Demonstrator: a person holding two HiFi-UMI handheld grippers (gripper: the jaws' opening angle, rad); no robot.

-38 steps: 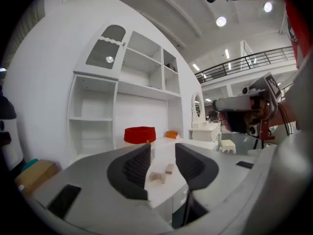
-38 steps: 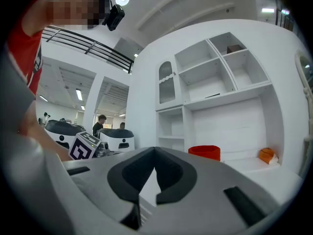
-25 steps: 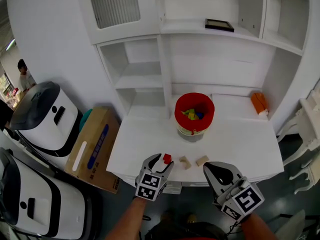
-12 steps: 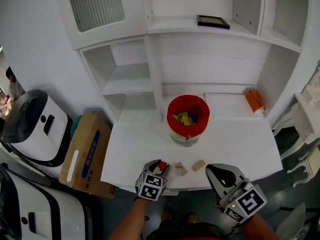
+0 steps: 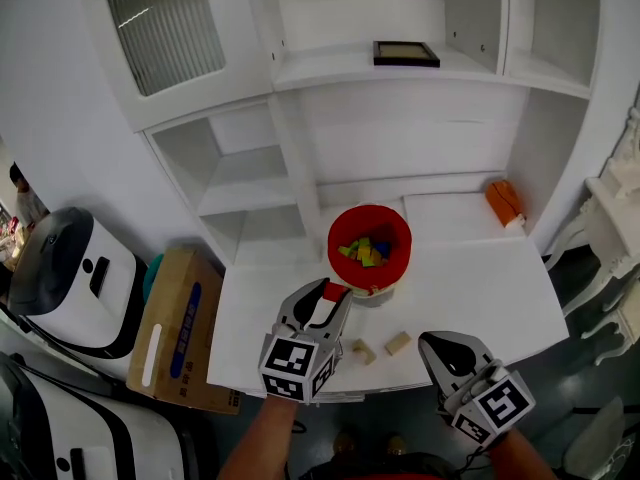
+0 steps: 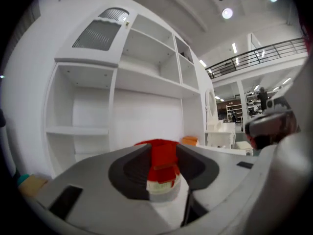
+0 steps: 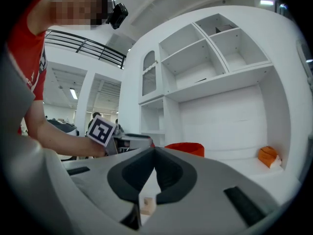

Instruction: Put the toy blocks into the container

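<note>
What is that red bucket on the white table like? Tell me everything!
The red bucket is round, open on top, and looks like plastic, with a pale band around its bottom. It stands upright on the white table, near the back by the shelves. Small toy blocks, yellow, green and blue, lie inside. Nothing grips it. The left gripper holds a red block in front of it.

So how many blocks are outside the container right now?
3: two wooden blocks side by side on the table, and a red block the left gripper just closed on.
</note>
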